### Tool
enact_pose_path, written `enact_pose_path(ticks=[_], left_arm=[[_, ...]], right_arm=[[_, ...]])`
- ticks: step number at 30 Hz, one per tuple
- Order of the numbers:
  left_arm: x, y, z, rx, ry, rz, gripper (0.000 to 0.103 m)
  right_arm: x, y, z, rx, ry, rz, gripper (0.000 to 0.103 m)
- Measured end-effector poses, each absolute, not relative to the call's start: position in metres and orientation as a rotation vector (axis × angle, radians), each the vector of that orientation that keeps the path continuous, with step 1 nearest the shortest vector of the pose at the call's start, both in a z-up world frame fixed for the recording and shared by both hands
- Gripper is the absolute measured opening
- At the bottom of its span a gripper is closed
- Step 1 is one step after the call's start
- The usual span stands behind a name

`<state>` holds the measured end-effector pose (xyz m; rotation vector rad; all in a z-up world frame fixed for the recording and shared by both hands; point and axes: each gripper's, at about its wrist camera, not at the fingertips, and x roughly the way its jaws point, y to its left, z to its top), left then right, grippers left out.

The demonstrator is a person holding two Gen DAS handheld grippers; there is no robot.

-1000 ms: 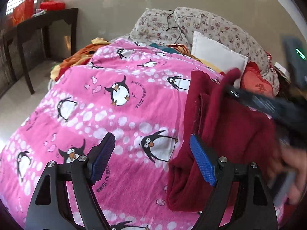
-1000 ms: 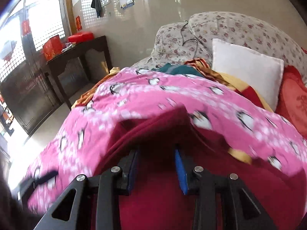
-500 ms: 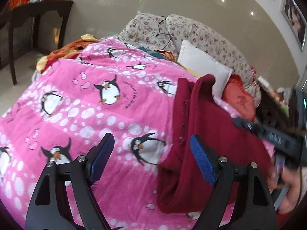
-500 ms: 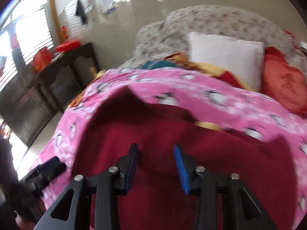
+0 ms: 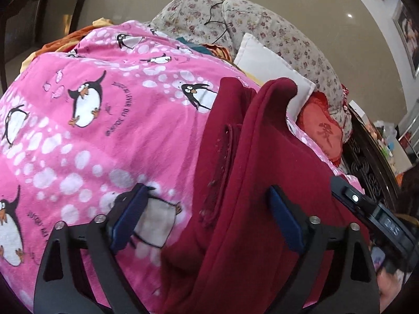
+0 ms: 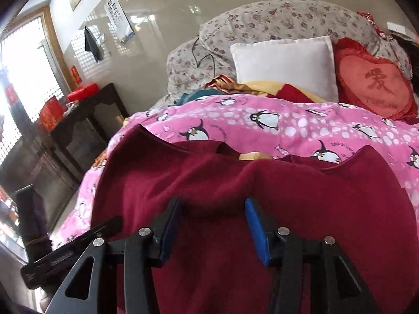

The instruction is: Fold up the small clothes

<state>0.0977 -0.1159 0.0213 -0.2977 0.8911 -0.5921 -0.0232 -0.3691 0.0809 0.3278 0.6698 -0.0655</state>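
Dark red knit garment point(image 5: 262, 183) lay spread on the pink penguin-print blanket point(image 5: 91, 130) covering the bed. In the left wrist view it filled the lower right of the frame, its left edge doubled over in a long fold running from top centre down to the bottom. In the right wrist view point(image 6: 235, 183) it filled the lower half, with a yellow neck label point(image 6: 251, 155) showing at the collar near mid-frame.

Left gripper point(image 5: 207, 219) sat low in its frame, jaws spread wide and just been opening. Left pad was over the blanket, right pad over the red cloth, the folded edge lying between them, neither pad pressing on it. No grip.

Right gripper point(image 6: 213, 229) sat low in its frame above the garment, jaws about half apart and just been opening. Red cloth was visible in the gap and beyond it; pads did not look clamped on it.

The right gripper's black body also showed at the right edge of the left wrist view, with a hand point(image 5: 392, 285) at the lower right corner.

Behind, top of both frames: white pillow point(image 6: 285, 65), red heart cushion point(image 6: 374, 81), floral bedding point(image 6: 262, 23). Dark wooden side table point(image 6: 86, 120) at left of the right wrist view.
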Motion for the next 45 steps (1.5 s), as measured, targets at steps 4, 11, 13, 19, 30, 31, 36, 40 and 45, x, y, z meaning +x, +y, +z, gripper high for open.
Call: enact_pose_path(ticks=[4, 11, 13, 19, 30, 31, 36, 40, 45], left_arm=[[0.101, -0.122, 0.023, -0.306, 0.92, -0.586, 0.095], [0.095, -0.121, 0.018, -0.274, 0.9, -0.633, 0.095], [0.092, -0.12, 0.017, -0.265, 0.883, -0.643, 0.095], [0.091, -0.12, 0.016, -0.274, 0.88, -0.633, 0.096], [0.09, -0.122, 0.016, -0.254, 0.868, -0.626, 0.096], [0.09, -0.122, 0.016, -0.255, 0.869, -0.624, 0.096], [0.09, -0.122, 0.016, -0.255, 0.869, -0.625, 0.096], [0.089, -0.122, 0.015, -0.251, 0.869, -0.625, 0.096], [0.086, -0.126, 0.02, -0.242, 0.877, -0.672, 0.078]], right_arm=[[-0.029, -0.364, 0.092, 0.257, 0.617, -0.105, 0.048], [-0.01, -0.362, 0.061, 0.051, 0.726, -0.23, 0.04], [-0.012, -0.37, 0.064, 0.102, 0.717, -0.22, 0.041], [-0.015, -0.364, 0.076, 0.19, 0.663, -0.109, 0.041], [-0.008, -0.354, 0.059, 0.145, 0.704, -0.114, 0.046], [-0.008, -0.352, 0.059, 0.137, 0.705, -0.121, 0.046], [-0.013, -0.351, 0.068, 0.149, 0.698, -0.136, 0.046], [-0.018, -0.351, 0.076, 0.12, 0.685, -0.145, 0.046], [-0.007, -0.36, 0.053, 0.07, 0.719, -0.176, 0.046]])
